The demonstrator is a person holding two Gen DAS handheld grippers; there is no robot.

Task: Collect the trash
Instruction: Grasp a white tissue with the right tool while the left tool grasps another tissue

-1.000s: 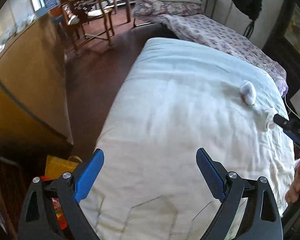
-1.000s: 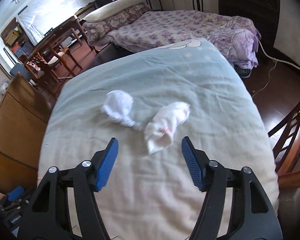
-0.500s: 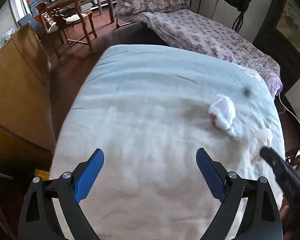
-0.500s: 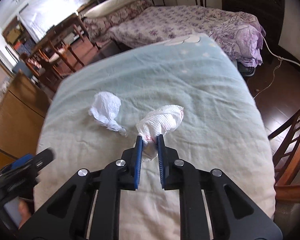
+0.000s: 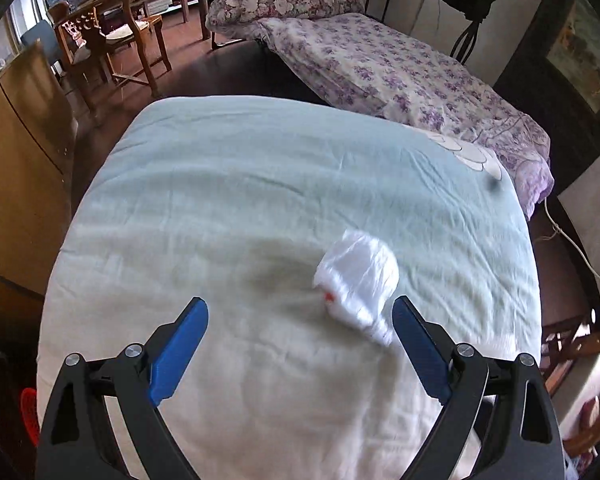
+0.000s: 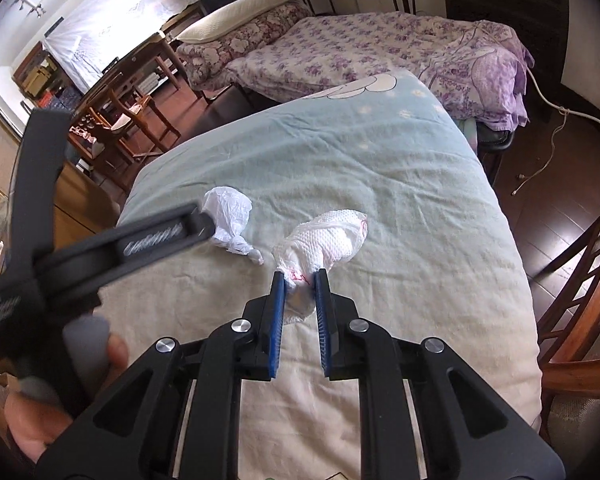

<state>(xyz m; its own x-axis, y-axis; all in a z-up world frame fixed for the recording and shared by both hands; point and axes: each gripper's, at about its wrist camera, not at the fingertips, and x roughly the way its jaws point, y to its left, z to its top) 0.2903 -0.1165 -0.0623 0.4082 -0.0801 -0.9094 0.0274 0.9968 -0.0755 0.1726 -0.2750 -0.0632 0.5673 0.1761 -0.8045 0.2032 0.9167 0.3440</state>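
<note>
Claws first: the right claw [image 6: 300,276] is pinched on the near end of a crumpled tissue [image 6: 326,240], whose body runs away from the pads and a little to the right, resting on or just above the bed [image 6: 380,160]; which of the two cannot be told. The left claw [image 5: 300,320] is spread wide and grips nothing. Ahead of it, and off to its right, lies a white plastic wad [image 5: 358,280] on the quilt. The wad's twisted tail points toward the camera and ends just beside the inner face of the right-hand finger [image 5: 418,350], while the left-hand finger [image 5: 180,350] is well apart from it. So the wad is off-centre in the opening, not between the pads in any even way.

In the right wrist view the left claw's black frame crosses the picture from the left and its tip reaches the wad [image 6: 230,220], which lies just left of the tissue, near it but apart. The wad's long axis runs from its puffed body down to the knotted tail, slanting toward the tissue.

My judgement is that the left claw is the nearer one for the wad, and the coming grasp turns on shifting it to its right so the wad sits centred before the pads come together. No bin is visible in either view.
</note>
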